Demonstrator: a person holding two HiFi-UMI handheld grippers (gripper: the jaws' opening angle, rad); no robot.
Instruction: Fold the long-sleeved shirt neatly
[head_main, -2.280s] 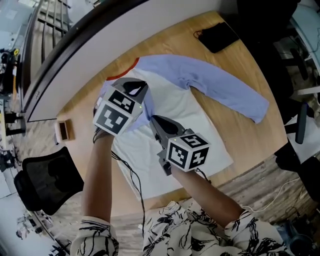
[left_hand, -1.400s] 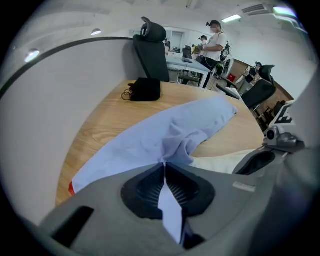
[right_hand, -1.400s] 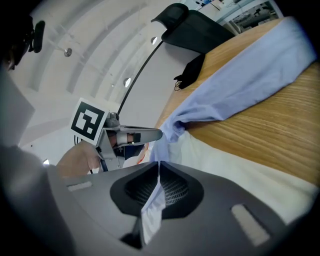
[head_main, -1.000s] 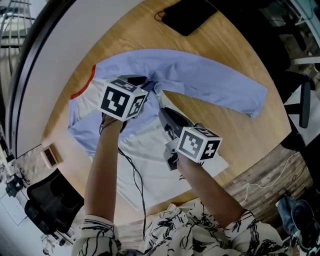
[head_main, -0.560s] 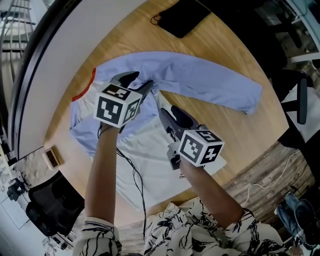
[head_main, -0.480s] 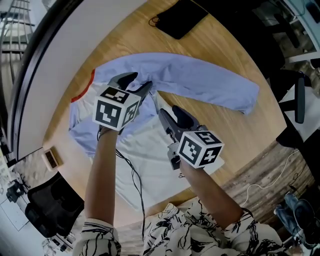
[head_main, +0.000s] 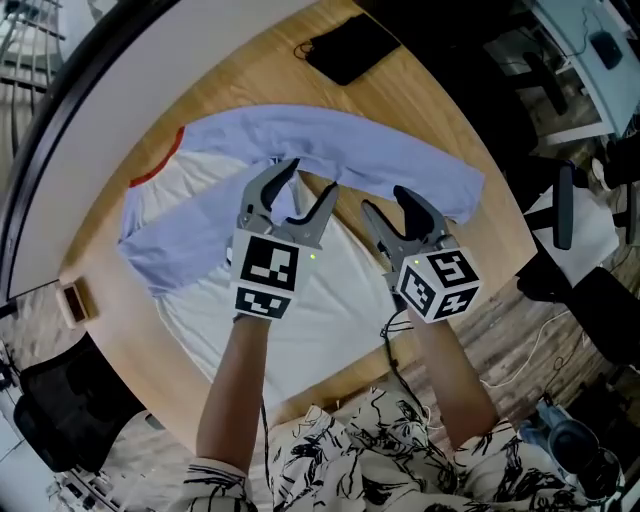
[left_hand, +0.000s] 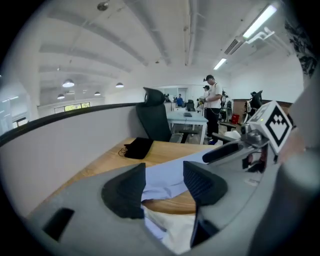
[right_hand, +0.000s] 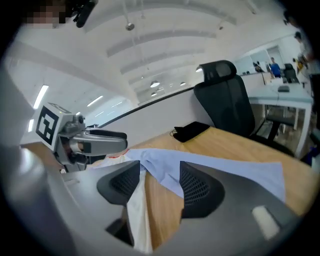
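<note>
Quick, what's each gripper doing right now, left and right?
Left gripper: open, jaws have just been opening, nothing between them, above the shirt.
Right gripper: open, jaws have just been opening, nothing between them.

The shirt (head_main: 340, 290) is white with pale blue sleeves (head_main: 390, 150) and a red collar (head_main: 157, 168), on a light wood table (head_main: 440, 100).
</note>
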